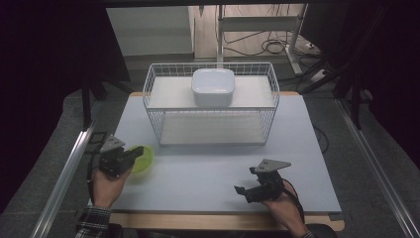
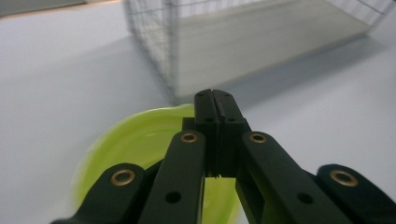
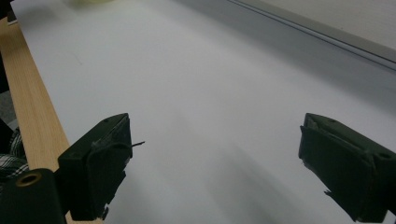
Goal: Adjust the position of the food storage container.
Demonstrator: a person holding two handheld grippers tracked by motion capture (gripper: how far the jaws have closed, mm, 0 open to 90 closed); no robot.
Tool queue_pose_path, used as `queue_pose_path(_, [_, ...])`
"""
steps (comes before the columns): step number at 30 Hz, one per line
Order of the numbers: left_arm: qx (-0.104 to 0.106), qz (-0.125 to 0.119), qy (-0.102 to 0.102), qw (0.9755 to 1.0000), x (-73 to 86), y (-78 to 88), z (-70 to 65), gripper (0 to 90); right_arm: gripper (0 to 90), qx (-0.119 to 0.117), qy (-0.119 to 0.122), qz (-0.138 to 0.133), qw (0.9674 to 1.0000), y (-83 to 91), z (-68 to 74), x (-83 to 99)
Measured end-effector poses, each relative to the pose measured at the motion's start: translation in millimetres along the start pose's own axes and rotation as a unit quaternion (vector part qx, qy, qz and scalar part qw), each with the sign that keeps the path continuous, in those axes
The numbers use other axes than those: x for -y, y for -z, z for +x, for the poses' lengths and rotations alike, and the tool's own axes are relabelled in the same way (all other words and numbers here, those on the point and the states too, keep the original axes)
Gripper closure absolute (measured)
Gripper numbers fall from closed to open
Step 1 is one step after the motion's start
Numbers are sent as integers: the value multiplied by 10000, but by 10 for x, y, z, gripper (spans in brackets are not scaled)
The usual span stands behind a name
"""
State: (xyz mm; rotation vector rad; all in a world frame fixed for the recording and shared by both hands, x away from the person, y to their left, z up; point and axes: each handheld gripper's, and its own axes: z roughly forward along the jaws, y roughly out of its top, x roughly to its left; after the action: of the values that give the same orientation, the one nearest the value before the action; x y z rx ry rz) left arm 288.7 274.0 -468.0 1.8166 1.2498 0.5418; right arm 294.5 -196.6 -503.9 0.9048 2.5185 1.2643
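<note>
A lime-green bowl (image 1: 145, 160) sits at the left of the white table top, in front of the wire basket. My left gripper (image 1: 138, 153) reaches over it from the left. In the left gripper view the jaws stand pressed together (image 2: 215, 98), and the green bowl's (image 2: 135, 140) rim runs in between them, so they pinch its wall. Whether the bowl is off the table I cannot tell. My right gripper (image 1: 240, 190) hovers low near the front right, open with nothing between its fingers (image 3: 215, 154).
A white wire basket (image 1: 210, 65) stands at the back middle with a white square dish (image 1: 213, 87) on its upper shelf; its mesh corner (image 2: 154, 42) is close ahead of the left jaws. The table's wooden front edge (image 3: 32, 93) runs beside the right gripper.
</note>
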Motion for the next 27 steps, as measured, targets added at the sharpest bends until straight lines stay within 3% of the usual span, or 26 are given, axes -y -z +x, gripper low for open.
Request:
queue_pose_path(3, [-367,-46,62,9993,48,42,155,900,112,-21,-17,54,10000,-13,5,3])
queue_pose_path(7, [-579,-23,433,9974,148,25,368,900,113,-30,20,86,10000,-24,8,3])
queue_pose_path(10, [-773,134,646,9948,260,-28,505,900,114,-35,19,101,9999,-26,10,2])
queue_pose_path(17, [-1024,388,655,9918,345,-88,563,900,116,-22,15,127,9999,-25,6,4])
queue_pose_path(21, [-1026,545,643,9911,377,-138,541,900,118,-19,6,166,9999,-28,10,5])
queue_pose_path(27, [-919,540,696,9919,366,-170,474,900,119,-16,-7,190,9998,-35,5,8])
